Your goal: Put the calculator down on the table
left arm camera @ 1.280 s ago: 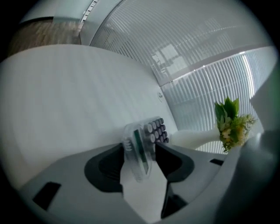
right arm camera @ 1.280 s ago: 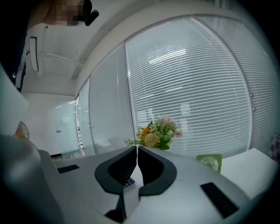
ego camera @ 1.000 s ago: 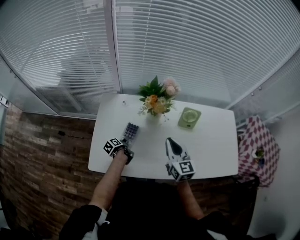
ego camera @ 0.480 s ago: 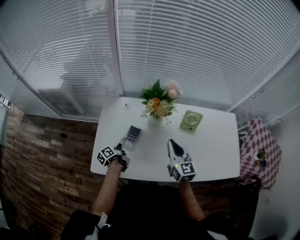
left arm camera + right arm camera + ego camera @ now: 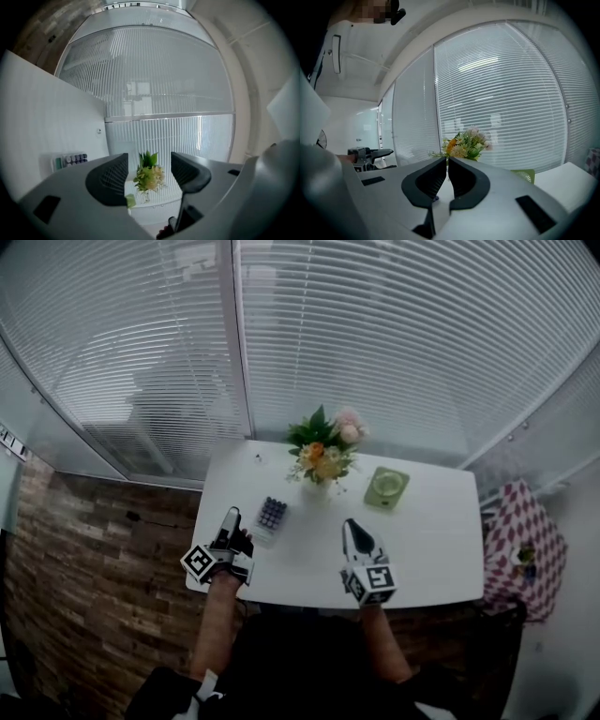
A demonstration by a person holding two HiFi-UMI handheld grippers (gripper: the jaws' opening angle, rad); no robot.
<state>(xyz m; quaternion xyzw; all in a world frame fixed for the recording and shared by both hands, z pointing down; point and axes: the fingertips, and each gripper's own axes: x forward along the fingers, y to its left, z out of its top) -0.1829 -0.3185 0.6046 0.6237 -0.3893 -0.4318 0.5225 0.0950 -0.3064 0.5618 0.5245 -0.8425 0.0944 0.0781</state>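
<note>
Head view: white table (image 5: 431, 549). Calculator (image 5: 271, 515) lies flat on its left half, midway between near and far edges. Left gripper (image 5: 230, 517) at the near-left corner, just beside the calculator, not touching. Right gripper (image 5: 351, 526) at the near edge. Flower vase (image 5: 325, 454) at the far edge.
Left gripper view: jaws wide, empty.
Right gripper view: jaws narrow, nothing between.

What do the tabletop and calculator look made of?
Tabletop: white, smooth and uniform with no grain, a soft sheen at most. Probably laminate or painted board; can't tell which. Calculator: pale casing with rows of dark keys, likely moulded plastic; too small to judge the finish.
</note>
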